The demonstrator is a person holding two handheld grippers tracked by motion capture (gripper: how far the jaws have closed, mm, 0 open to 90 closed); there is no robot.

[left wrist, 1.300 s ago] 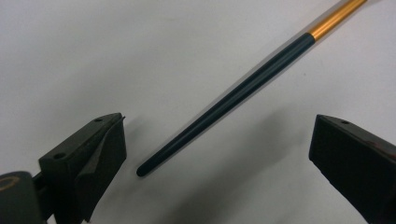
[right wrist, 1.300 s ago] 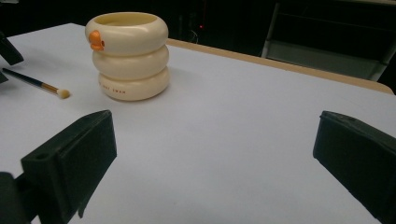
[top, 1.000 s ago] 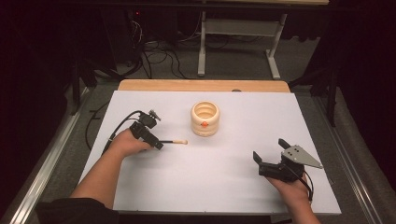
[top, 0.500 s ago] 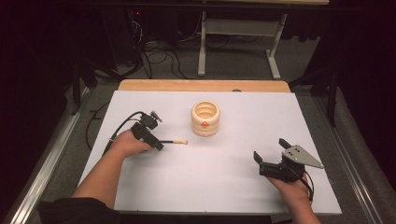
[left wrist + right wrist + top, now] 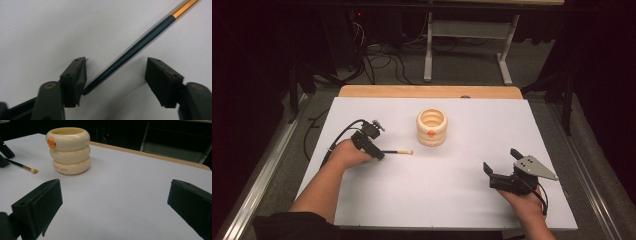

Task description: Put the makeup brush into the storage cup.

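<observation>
A thin paintbrush with a dark handle, a gold ferrule and a pale tip lies flat on the white table top, left of centre. My left gripper is down at the handle end. In the left gripper view the dark handle runs slantwise between the jaws of the left gripper. Those jaws have just been closing; the handle's end lies by the left pad and the right pad stands well off it. My right gripper rests open at the front right, jaws wide with nothing between them.
A cream ring-stacked duck cup stands upright at mid-table, right of the brush tip; the right gripper view shows the cup and the brush. A wooden strip edges the far side. Cables and a metal stand lie on the floor beyond.
</observation>
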